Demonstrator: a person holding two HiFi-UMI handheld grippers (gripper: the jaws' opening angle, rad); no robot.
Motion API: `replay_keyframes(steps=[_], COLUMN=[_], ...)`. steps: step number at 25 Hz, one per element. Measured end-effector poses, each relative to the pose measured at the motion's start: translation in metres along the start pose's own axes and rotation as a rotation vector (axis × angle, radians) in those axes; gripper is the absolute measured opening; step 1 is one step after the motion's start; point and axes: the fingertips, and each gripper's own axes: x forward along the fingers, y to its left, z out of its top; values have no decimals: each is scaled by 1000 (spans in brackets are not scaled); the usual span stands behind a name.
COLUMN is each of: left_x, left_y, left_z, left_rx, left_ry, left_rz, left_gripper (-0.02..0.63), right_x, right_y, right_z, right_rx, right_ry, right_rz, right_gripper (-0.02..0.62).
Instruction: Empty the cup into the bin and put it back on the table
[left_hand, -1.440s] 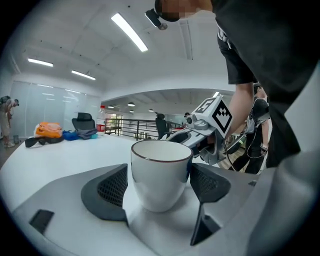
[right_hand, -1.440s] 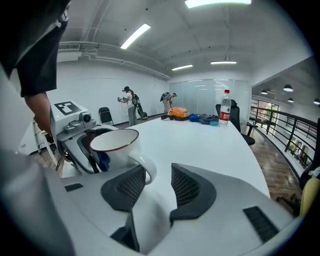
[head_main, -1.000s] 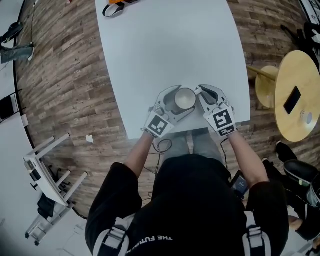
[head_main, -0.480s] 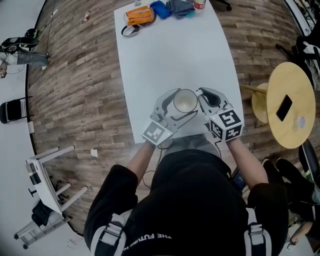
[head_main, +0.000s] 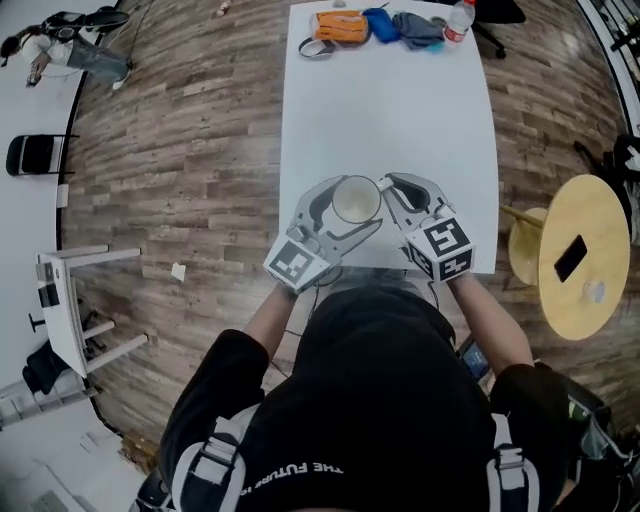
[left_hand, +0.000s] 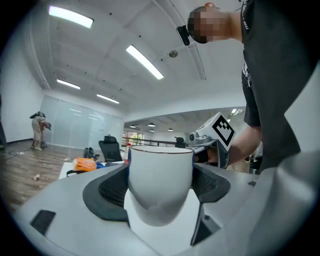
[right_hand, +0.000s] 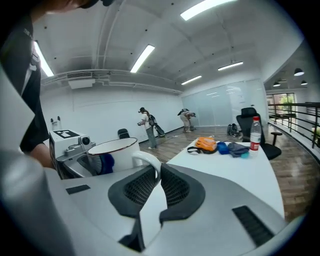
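- Cup (left_hand: 160, 180): plain white and glossy, with a thin dark line round the rim; straight-sided above, rounding in to a narrower base; white loop handle (right_hand: 150, 162) on one side.
- Upright, mouth up; pale cream inside as seen from the head view, too small there to tell any contents.
- Held up by both grippers above the near end of the white table (head_main: 400, 120), just in front of the person's chest.
- Left gripper (head_main: 348, 205): jaws spread wide round the cup's body, dark meshed pads pressed against opposite sides, rounded base showing below the pads.
- Right gripper (right_hand: 154, 172): jaws almost together, pinched on the loop of the handle, with only the thin white band of it between the two meshed pads.
- Both grippers side by side, meeting at the cup from the person's left and right.
- At the far end of the table, well apart from the cup: orange bag (head_main: 335, 25), blue pouch (head_main: 380, 22), grey bundle (head_main: 418, 28), clear bottle with a red cap (head_main: 458, 18).
- To the person's right, on the wooden floor (head_main: 180, 150): round wooden table (head_main: 600, 220) with a dark phone (head_main: 568, 258) lying on it.
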Motion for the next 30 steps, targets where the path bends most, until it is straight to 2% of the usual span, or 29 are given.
replay_keyframes(steps=[4, 7, 11, 15, 19, 21, 25, 30], left_x=[-82, -143, -231, -298, -339, -357, -383, -396], left_y=[31, 51, 55, 39, 37, 35, 28, 16], left_z=[-7, -12, -17, -34, -48, -65, -117, -169], left_rx=[-63, -64, -86, -181, -297, -402, -648, -828], left_ry=[-22, -20, -38, -62, -109, -144, -217, -292], left_rz=[248, 428, 599, 753, 836, 862, 914, 940], left_gripper=[379, 379, 379, 379, 379, 379, 379, 379], right_x=[57, 96, 125, 132, 143, 149, 160, 164], right_y=[77, 136, 227, 300, 342, 358, 383, 396], right_z=[6, 8, 8, -13, -27, -46, -102, -157], right_rx=[-70, -114, -158, -210, -247, -259, -299, -348], right_ry=[4, 21, 49, 115, 193, 269, 464, 646], right_rz=[230, 400, 564, 715, 817, 839, 851, 857], right_gripper=[46, 46, 46, 46, 46, 46, 46, 46])
